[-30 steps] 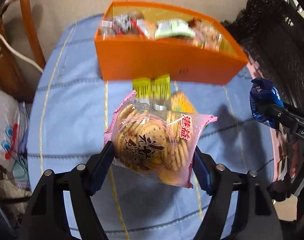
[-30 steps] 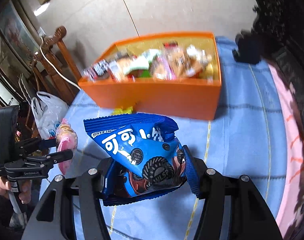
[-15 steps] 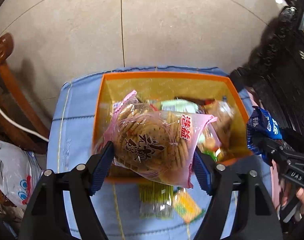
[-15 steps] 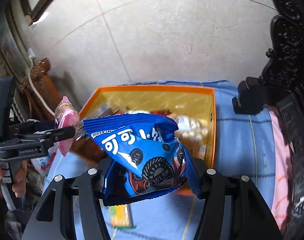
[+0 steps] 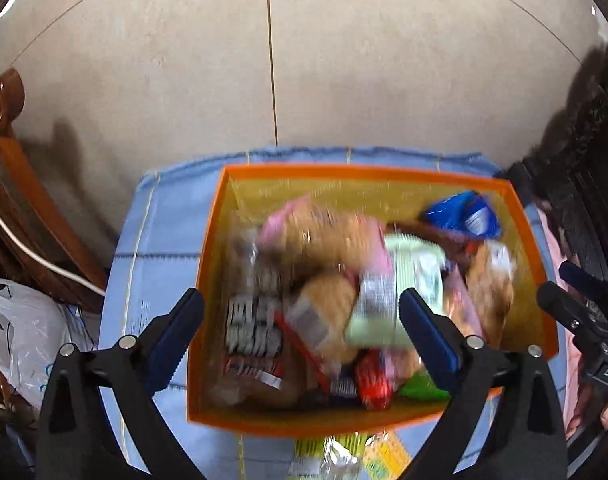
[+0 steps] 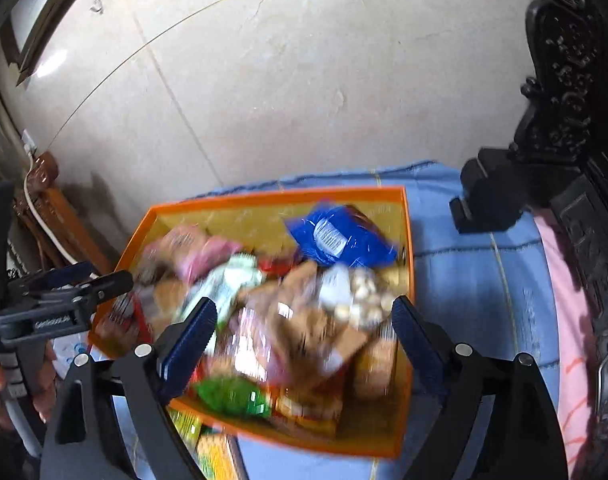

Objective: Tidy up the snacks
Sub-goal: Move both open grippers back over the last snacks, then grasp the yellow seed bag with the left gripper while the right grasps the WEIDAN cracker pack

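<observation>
An orange box (image 5: 208, 272) full of snack packs stands on the blue cloth. My left gripper (image 5: 304, 332) hangs above it, jaws opening, nothing between them. The pink cracker pack (image 5: 315, 232) lies blurred on the pile toward the box's far side. My right gripper (image 6: 304, 336) is over the same box (image 6: 280, 196), jaws opening and empty too. The blue cookie bag (image 6: 339, 236) rests in the far right corner, also seen as the blue cookie bag (image 5: 463, 216) from the left wrist. Each gripper shows at the edge of the other's view: right gripper (image 5: 555, 282), left gripper (image 6: 112, 274).
Yellow-green packets (image 5: 335, 456) lie on the cloth just in front of the box. A wooden chair (image 5: 24, 200) and a white plastic bag (image 5: 20, 332) are at the left. Dark carved furniture (image 6: 563, 120) and a black block (image 6: 487, 200) stand at the right.
Both grippers moved forward over the box and opened. The cracker pack left my left gripper and the blue bag left my right gripper; both now lie in the box.
</observation>
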